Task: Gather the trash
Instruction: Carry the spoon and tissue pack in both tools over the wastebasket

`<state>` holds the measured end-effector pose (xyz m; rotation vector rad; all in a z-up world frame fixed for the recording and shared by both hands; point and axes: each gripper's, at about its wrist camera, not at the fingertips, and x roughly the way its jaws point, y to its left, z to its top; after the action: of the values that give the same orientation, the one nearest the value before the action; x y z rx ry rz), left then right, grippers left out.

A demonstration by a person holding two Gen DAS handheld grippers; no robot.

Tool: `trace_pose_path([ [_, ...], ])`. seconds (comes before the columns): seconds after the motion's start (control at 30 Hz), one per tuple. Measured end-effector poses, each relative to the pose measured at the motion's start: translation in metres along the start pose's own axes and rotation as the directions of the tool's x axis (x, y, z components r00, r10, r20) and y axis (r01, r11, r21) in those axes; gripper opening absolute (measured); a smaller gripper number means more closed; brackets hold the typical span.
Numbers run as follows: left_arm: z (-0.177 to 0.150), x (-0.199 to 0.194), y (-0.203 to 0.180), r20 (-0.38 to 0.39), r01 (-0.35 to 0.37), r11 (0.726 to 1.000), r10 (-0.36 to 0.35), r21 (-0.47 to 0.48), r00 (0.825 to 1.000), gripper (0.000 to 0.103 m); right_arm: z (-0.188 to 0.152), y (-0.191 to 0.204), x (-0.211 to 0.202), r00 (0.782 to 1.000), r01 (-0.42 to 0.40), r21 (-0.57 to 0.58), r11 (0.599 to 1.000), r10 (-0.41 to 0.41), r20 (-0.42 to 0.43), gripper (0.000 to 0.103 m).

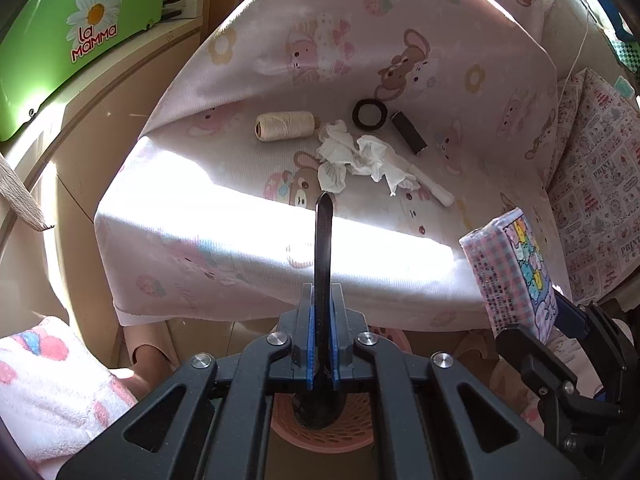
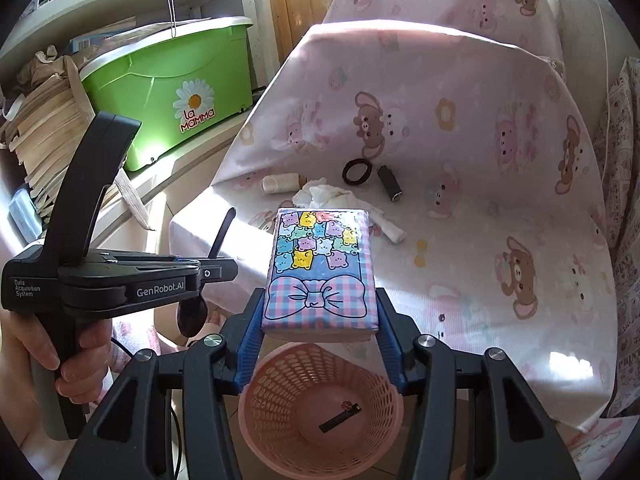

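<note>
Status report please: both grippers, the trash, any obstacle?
Left gripper shut on black spoon. Right gripper shut on tissue pack, above pink basket. Crumpled tissues lie on cloth, among thread spools. Nothing in the way.

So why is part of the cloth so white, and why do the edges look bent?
Left wrist view: sunlight washes out a band of the cloth, hiding its print, while the crumpled tissues sit in shade. Right wrist view: milder glare, the shelf curves, and the corners go black, as a fisheye lens does.
</note>
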<state>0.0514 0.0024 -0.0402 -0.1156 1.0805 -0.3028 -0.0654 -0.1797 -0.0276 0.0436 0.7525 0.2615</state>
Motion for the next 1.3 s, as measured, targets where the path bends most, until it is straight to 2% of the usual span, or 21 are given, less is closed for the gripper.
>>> trace_pose_path([
  [0.27,-0.001,0.020,-0.003,-0.101,-0.005,1.000,0.006,0.009,0.995,0.005,-0.010,0.000,0.012,0.997,-0.040,0.007,0.999,0.040,-0.071,0.054],
  [0.37,-0.002,0.024,-0.001,-0.112,-0.035,0.999,0.035,-0.003,0.993,0.005,-0.016,-0.001,0.016,0.994,-0.040,0.006,0.999,0.040,-0.098,0.054],
  [0.53,-0.006,0.033,0.002,-0.155,-0.028,1.000,0.026,-0.014,0.988,0.005,-0.025,0.000,0.024,0.987,-0.061,-0.006,0.998,0.059,-0.150,0.054],
  [0.73,-0.012,0.051,0.008,-0.225,-0.080,0.997,0.072,-0.024,0.972,0.005,-0.038,0.004,0.031,0.985,-0.009,-0.050,0.999,0.001,-0.171,0.054],
  [1.0,-0.017,0.060,0.019,-0.260,-0.082,0.995,0.063,-0.062,0.964,0.004,-0.049,0.015,0.025,0.978,-0.090,-0.075,0.993,0.074,-0.195,0.054],
  [1.1,-0.021,0.062,0.021,-0.267,-0.069,0.996,0.051,-0.059,0.962,0.001,-0.053,0.023,0.025,0.976,-0.096,-0.110,0.989,0.072,-0.205,0.054],
  [1.2,-0.026,0.066,0.023,-0.275,-0.072,0.996,0.056,-0.050,0.960,0.001,-0.060,0.019,0.039,0.961,-0.110,-0.077,0.991,0.086,-0.263,0.054],
  [1.3,-0.031,0.073,0.026,-0.294,-0.074,0.996,0.057,-0.046,0.954,0.001,-0.069,0.010,0.063,0.927,-0.141,-0.011,0.990,0.128,-0.352,0.054],
])
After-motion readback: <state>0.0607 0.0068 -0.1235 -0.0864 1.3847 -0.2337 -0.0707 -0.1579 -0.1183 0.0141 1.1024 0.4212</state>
